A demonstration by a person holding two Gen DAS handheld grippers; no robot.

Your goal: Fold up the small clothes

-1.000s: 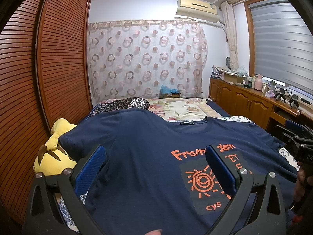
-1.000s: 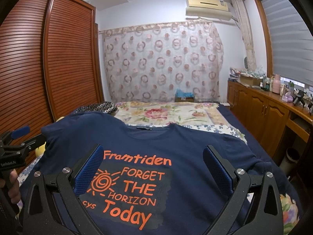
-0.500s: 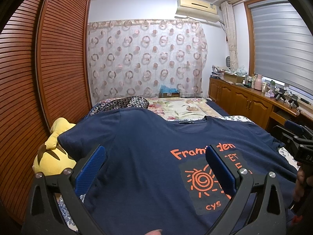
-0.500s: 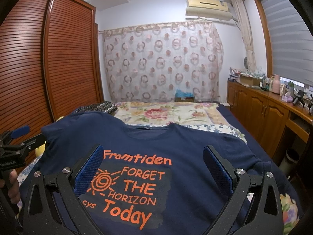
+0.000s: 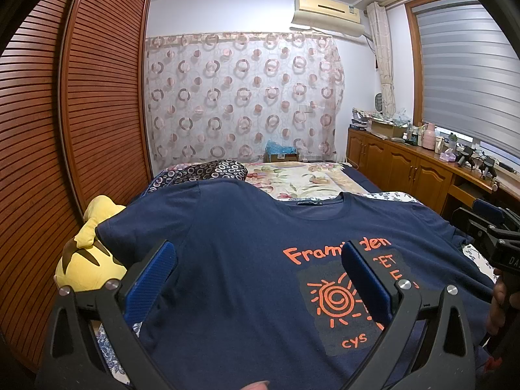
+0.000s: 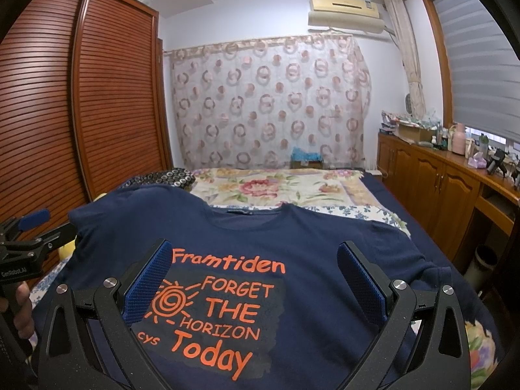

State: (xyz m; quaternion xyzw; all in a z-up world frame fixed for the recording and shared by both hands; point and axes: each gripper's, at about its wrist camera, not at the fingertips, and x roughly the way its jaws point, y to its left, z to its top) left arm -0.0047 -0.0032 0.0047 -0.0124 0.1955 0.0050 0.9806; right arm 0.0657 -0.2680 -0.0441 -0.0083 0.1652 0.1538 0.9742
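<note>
Bedroom, floral-quilted bed [image 6: 279,191] | one navy cotton T-shirt with orange print [image 6: 292,237] spread flat, near | one yellow plush toy [image 5: 84,260] left | left gripper [image 5: 256,269], right gripper [image 6: 253,273]: two, both gaping wide, holding nothing, above shirt

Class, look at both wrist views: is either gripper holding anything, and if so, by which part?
Nothing is held. The left gripper and right gripper both hang open above the navy T-shirt spread flat on the bed.

Matt cloth T-shirt [image 6: 312,250] — slatted wood wardrobe [image 6: 97,104]
</note>
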